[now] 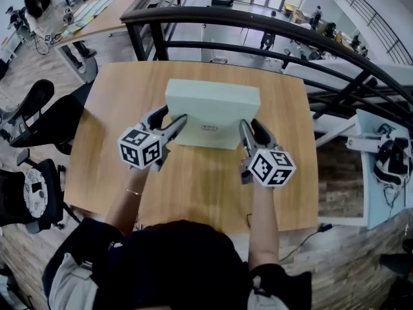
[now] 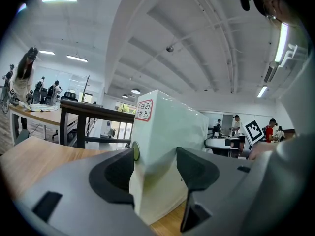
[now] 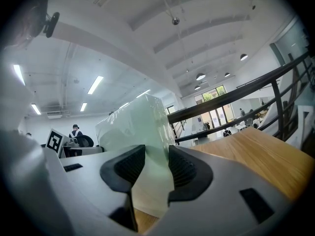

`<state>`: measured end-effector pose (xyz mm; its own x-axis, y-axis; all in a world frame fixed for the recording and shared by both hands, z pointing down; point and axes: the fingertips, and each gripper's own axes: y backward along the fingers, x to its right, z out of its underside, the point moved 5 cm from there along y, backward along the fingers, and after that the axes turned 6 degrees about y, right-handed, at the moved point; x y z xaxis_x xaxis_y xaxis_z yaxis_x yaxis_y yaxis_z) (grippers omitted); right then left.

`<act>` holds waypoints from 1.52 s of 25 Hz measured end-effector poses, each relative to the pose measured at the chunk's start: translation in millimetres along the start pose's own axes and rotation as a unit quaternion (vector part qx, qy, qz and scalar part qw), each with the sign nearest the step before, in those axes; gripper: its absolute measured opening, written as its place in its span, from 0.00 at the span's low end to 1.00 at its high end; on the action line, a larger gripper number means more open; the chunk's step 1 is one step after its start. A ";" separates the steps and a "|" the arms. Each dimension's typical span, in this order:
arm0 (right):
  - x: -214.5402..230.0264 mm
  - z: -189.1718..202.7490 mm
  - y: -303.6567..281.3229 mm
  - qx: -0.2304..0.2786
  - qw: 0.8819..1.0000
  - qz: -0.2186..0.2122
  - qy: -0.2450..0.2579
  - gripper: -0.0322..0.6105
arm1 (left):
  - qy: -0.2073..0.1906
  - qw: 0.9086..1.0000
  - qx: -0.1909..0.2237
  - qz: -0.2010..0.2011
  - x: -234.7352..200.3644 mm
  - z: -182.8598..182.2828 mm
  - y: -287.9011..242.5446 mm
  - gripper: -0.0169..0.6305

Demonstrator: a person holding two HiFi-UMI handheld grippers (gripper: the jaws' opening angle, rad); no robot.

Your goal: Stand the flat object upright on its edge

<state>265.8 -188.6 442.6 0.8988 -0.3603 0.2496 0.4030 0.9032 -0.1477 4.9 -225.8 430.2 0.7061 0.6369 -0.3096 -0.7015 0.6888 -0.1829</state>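
A pale green flat box (image 1: 213, 97) in clear wrap stands raised on the wooden table (image 1: 103, 173), its lower edge resting on the wood. A small red-framed label (image 1: 208, 129) is on the face toward me. My left gripper (image 1: 173, 118) is shut on the box's near left corner. The left gripper view has the box (image 2: 170, 132) rising between both pads, label (image 2: 142, 109) at the top. My right gripper (image 1: 250, 126) is shut on the near right corner. There the box (image 3: 135, 122) is pinched between the dark pads (image 3: 184, 168).
A black curved railing (image 1: 258, 28) runs just past the table's far edge. Office chairs (image 1: 32, 108) stand to the left, and a white desk (image 1: 381, 173) with a headset to the right. A cable (image 1: 303, 237) hangs off the table's near right corner.
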 end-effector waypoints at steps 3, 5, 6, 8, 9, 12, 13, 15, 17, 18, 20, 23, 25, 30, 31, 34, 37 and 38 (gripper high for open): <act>0.1 0.4 1.6 -0.003 1.000 -0.002 0.002 0.28 | 0.001 1.000 -0.001 0.001 1.9 0.5 0.9 0.43; -0.2 0.9 3.4 -0.005 1.000 -0.001 0.001 0.28 | 0.000 1.000 -0.002 0.001 3.8 1.0 1.5 0.43; -0.5 1.2 4.4 -0.006 1.000 0.000 0.001 0.28 | 0.000 1.000 -0.004 0.002 4.7 1.2 1.9 0.43; -1.4 1.6 5.4 -0.008 1.000 -0.001 0.002 0.28 | 0.002 1.000 -0.007 0.004 5.4 0.8 3.0 0.43; -2.1 1.8 5.6 -0.010 1.000 -0.002 0.003 0.28 | 0.003 1.000 -0.008 0.006 5.3 0.4 3.9 0.43; -4.7 1.0 5.6 -0.016 1.000 -0.004 0.004 0.29 | 0.005 1.000 -0.010 0.010 4.8 -0.2 5.5 0.43; -5.3 1.0 5.3 -0.017 1.000 -0.004 0.004 0.30 | 0.005 1.000 -0.011 0.011 4.9 0.1 5.4 0.43; -5.3 1.5 4.9 -0.016 1.000 -0.002 0.003 0.32 | 0.005 1.000 -0.013 0.011 5.5 0.5 4.5 0.44; -4.6 1.8 4.5 -0.015 1.000 0.000 0.001 0.32 | 0.005 1.000 -0.014 0.012 6.2 0.2 3.6 0.45; -4.6 1.7 4.4 -0.015 1.000 0.000 0.000 0.32 | 0.005 1.000 -0.015 0.012 6.1 0.0 3.7 0.45; -5.3 2.0 4.3 -0.017 1.000 0.001 0.001 0.32 | 0.005 1.000 -0.014 0.012 5.7 -0.4 4.9 0.45; -6.1 2.5 4.6 -0.020 1.000 0.000 0.001 0.32 | 0.001 1.000 -0.011 0.010 5.4 -2.3 6.5 0.45; -5.6 2.8 5.6 -0.021 1.000 0.001 0.000 0.33 | -0.002 1.000 -0.012 0.008 5.8 -3.3 7.1 0.45; -4.2 3.8 7.1 -0.023 1.000 0.008 0.000 0.34 | -0.002 1.000 -0.011 0.004 3.5 -2.9 11.2 0.45; -4.4 3.8 7.7 -0.022 1.000 0.009 -0.001 0.34 | -0.001 1.000 -0.011 0.003 3.0 -2.4 12.2 0.45; -4.8 3.7 10.4 -0.017 1.000 0.016 -0.007 0.34 | 0.007 1.000 -0.009 0.003 2.5 -0.8 15.4 0.45; -3.8 4.8 13.6 -0.017 1.000 0.023 -0.005 0.34 | 0.015 1.000 -0.008 0.006 4.0 0.9 17.7 0.45; -4.0 4.9 14.9 -0.017 1.000 0.025 -0.005 0.34 | 0.017 1.000 -0.007 0.007 4.5 1.3 18.7 0.45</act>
<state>267.4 -172.5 444.1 0.9166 -0.3119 0.2503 0.3628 0.9118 -0.1923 -5.0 -209.6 426.6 0.6923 0.6347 -0.3434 -0.7133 0.6741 -0.1919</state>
